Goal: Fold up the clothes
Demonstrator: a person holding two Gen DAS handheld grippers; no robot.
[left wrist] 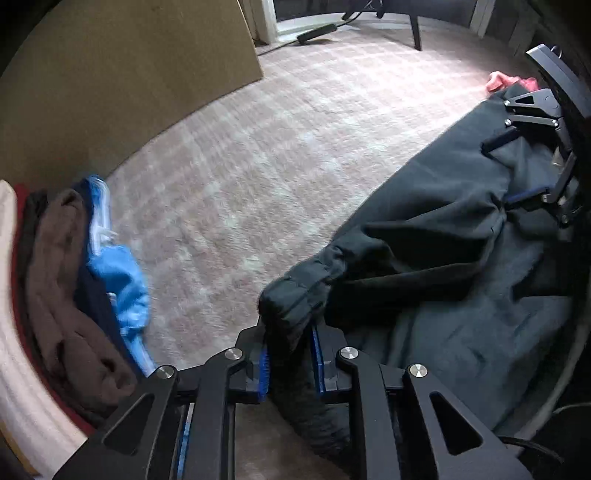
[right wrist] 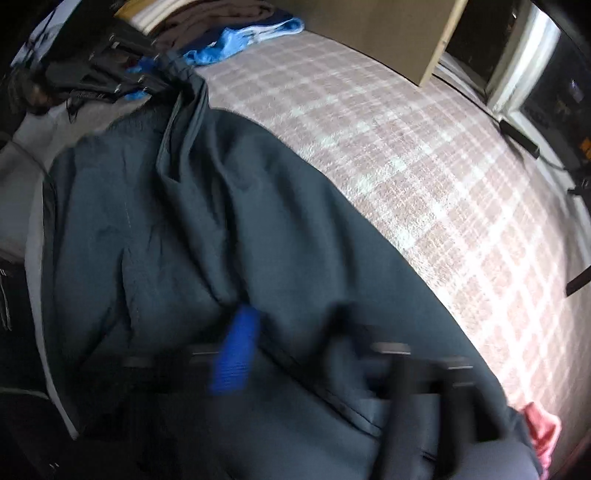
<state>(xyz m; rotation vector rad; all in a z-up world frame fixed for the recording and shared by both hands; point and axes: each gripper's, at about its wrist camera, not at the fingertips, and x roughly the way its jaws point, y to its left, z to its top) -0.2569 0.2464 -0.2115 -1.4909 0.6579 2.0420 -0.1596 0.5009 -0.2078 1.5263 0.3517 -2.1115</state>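
Note:
A dark teal jacket (left wrist: 443, 229) lies spread on a plaid carpet (left wrist: 277, 147). One sleeve runs toward my left gripper (left wrist: 290, 343), whose blue pads are shut on the sleeve's cuff (left wrist: 295, 295). At the right edge of the left wrist view my right gripper (left wrist: 504, 170) points down onto the jacket's body with a fold of fabric bunched between its fingers. The right wrist view is blurred: the jacket (right wrist: 221, 221) fills it, and my right gripper (right wrist: 291, 343) shows one blue pad (right wrist: 236, 354) against a ridge of cloth.
A stack of folded clothes (left wrist: 55, 277) with a bright blue garment (left wrist: 118, 280) sits at the left. A cardboard sheet (left wrist: 129, 74) leans behind it. A pink cloth (left wrist: 498, 81) lies beyond the jacket. A power strip (left wrist: 317, 31) and a chair leg (left wrist: 415, 33) stand at the far wall.

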